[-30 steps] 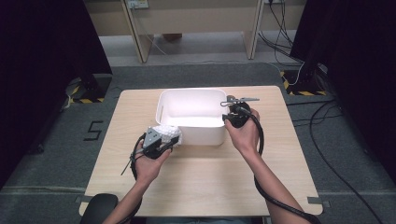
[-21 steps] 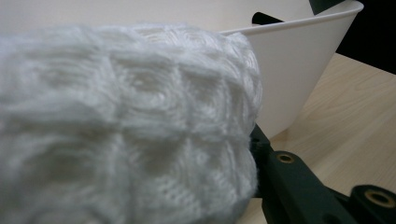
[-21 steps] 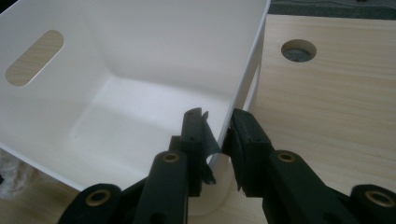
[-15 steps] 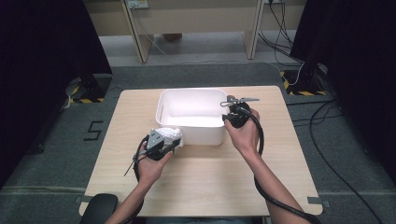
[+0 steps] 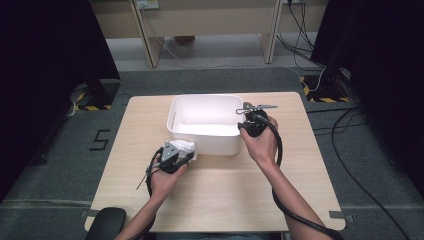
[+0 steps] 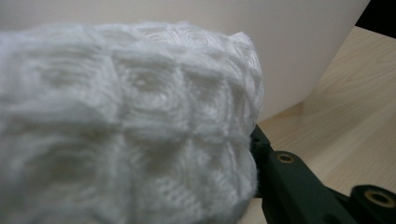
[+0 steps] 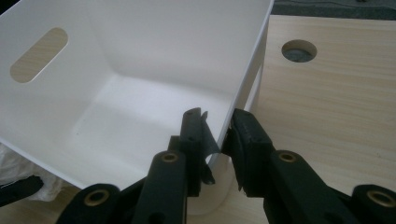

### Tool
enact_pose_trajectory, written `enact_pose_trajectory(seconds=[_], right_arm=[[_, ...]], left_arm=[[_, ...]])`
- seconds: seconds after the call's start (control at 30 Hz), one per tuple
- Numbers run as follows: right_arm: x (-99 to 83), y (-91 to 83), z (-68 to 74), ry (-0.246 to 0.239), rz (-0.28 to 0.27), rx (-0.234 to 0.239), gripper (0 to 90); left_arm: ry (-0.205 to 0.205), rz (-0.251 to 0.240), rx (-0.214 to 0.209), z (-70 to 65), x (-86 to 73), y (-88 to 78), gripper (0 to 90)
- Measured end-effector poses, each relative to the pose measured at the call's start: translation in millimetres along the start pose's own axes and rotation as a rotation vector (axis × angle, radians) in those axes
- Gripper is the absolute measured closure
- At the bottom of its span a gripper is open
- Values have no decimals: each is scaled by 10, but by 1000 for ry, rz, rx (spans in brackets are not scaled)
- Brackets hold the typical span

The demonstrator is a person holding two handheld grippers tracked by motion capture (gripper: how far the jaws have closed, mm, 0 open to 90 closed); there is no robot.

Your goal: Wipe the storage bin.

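A white knitted cloth point(image 5: 188, 147) is bunched in my left gripper point(image 5: 181, 153), which is shut on it just off the front left corner of the white plastic bin point(image 5: 205, 98). In the left gripper view the cloth point(image 6: 116, 116) covers most of the picture, with one black finger point(image 6: 285, 175) beside it and the bin's wall behind. My right gripper point(image 5: 245, 121) is shut on the bin's right wall. One jaw is inside the bin point(image 7: 140, 56) and the other outside, with my right gripper point(image 7: 217, 125) pinching the rim.
The bin stands at the middle back of a light wooden table point(image 5: 225, 200) and has a slot handle point(image 7: 39, 55) in its far end wall. A round hole point(image 7: 299, 50) is in the tabletop to the right of the bin. Grey floor and cables surround the table.
My left gripper has come down a little with the cloth, beside the bin's front wall. The right gripper has kept still on the rim.
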State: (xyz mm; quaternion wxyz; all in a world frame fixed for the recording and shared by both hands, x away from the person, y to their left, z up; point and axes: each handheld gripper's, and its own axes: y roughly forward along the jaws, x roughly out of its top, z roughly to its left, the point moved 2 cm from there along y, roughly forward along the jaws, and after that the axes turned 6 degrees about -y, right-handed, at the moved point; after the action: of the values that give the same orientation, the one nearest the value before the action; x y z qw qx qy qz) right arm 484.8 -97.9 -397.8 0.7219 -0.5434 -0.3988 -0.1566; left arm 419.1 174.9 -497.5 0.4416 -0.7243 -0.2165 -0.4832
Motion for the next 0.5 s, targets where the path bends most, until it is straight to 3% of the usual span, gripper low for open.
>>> enact_pose_trajectory(seconds=[0.5], right_arm=[[-1, 0, -1, 0, -1, 0, 752]], left_arm=[[-3, 14, -2, -37, -19, 63, 748]])
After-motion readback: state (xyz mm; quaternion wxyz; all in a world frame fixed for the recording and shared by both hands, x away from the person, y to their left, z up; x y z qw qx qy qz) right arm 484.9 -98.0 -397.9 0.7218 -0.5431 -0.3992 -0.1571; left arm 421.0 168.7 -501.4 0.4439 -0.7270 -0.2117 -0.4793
